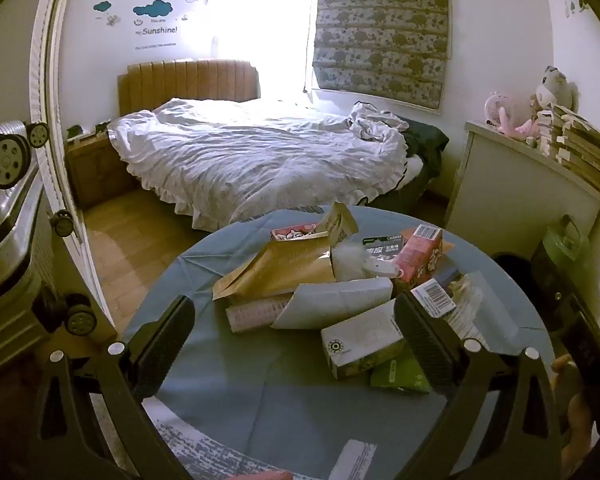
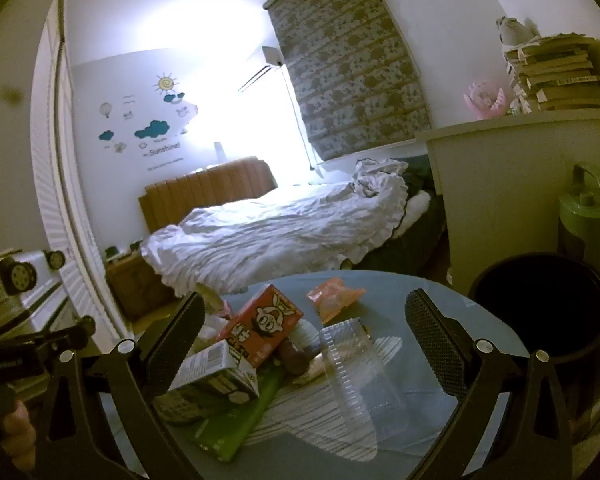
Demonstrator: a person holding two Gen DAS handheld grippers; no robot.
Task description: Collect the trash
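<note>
A heap of trash lies on a round table with a blue cloth [image 1: 228, 372]. It holds a brown paper bag [image 1: 276, 272], a white envelope [image 1: 336, 300], a white carton [image 1: 360, 340], a red milk carton [image 1: 420, 256] and a green wrapper [image 1: 396, 376]. My left gripper [image 1: 296, 320] is open above the near side of the heap and holds nothing. In the right wrist view I see the red carton [image 2: 260, 324], a white carton [image 2: 212, 376], a clear plastic tray [image 2: 360, 372] and an orange wrapper [image 2: 332, 296]. My right gripper [image 2: 306, 320] is open over them, empty.
A black waste bin [image 2: 548, 312] stands right of the table. A white cabinet [image 2: 512, 184] with stacked books [image 2: 556, 76] is behind it. A bed with a white quilt [image 1: 252, 156] fills the back. A suitcase with wheels [image 1: 4, 160] is at the left. Printed papers [image 1: 204, 452] lie at the table's near edge.
</note>
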